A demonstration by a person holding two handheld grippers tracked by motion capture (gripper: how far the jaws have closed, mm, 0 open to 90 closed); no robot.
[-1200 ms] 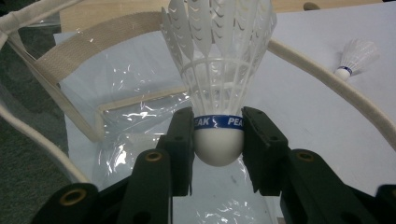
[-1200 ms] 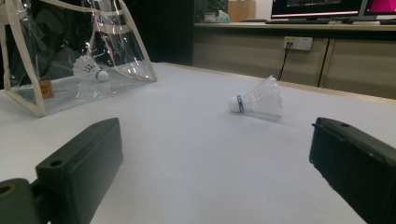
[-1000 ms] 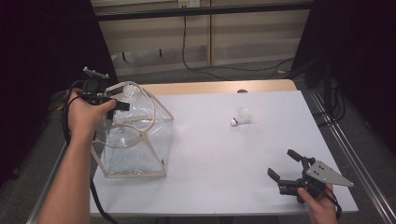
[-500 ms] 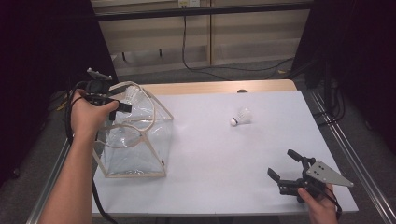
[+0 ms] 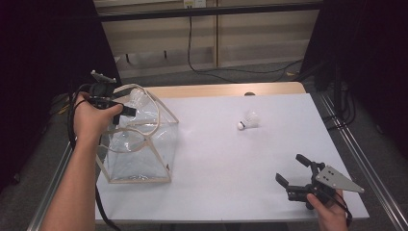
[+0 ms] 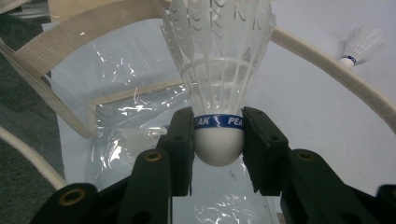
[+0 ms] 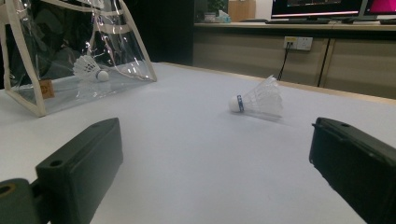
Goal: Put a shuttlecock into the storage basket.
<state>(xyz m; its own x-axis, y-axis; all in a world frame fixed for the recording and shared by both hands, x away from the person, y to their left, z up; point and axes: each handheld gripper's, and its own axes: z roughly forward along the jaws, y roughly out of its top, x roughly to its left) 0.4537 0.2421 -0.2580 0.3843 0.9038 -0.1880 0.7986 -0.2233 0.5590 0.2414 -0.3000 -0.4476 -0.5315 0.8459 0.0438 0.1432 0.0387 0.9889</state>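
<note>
Left forearm extends up the table's left side, hand raised over the clear bag [image 5: 139, 154]. Left gripper [image 6: 218, 140] clamps a shuttlecock [image 6: 219, 70] by its white cork, one pad on each side, feathers pointing away from the jaws above the bag's mouth. Right gripper [image 5: 294, 171] rests low near the table's right corner, jaws wide apart, nothing between. A second shuttlecock [image 7: 259, 99] lies on the table well ahead of its pads.

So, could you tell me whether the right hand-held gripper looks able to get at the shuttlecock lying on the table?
Probably yes: the right hand-held gripper stands open, and bare table lies between it and the shuttlecock. The bag stands well off to the side.
</note>
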